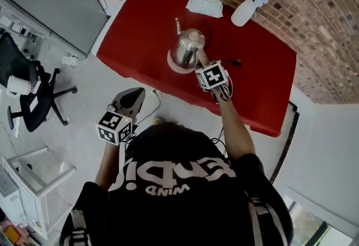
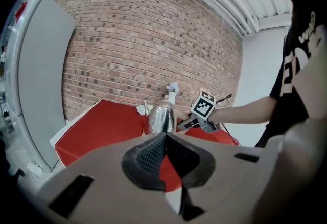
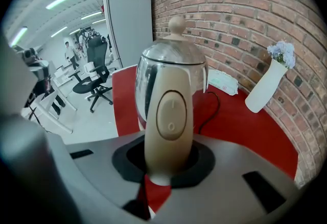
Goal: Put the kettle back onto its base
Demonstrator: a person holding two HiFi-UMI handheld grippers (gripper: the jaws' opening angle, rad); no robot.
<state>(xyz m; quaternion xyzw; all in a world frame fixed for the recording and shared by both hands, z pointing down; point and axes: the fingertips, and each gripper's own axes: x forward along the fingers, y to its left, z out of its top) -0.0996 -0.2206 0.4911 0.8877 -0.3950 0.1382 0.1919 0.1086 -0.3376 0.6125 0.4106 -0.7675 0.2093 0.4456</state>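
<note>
Clamping the cream handle (image 3: 173, 79) of the steel kettle (image 1: 188, 47), the right gripper (image 3: 168, 159) has its jaws partly apart. Its pads press either side of the handle, just under the rocker switch (image 3: 171, 110). From this gripper the kettle body lies ahead, toward the far edge of the red table (image 1: 146, 20), with the handle turned to the near edge. The kettle stands upright, its long axis vertical, spout pointing to the far edge. The round white base (image 1: 173, 64) shows as a rim under the kettle's near-left side, so the kettle sits straight over it. Whether it is fully seated I cannot tell. The coming move looks like a straight lowering along that axis.

The left gripper (image 2: 164, 156) has its jaws pressed together on nothing, and it hangs off the table's near edge, well apart from the kettle. The right hand is plainly nearer. A white vase (image 1: 245, 10) and a packet (image 1: 205, 5) lie along the far edge.
</note>
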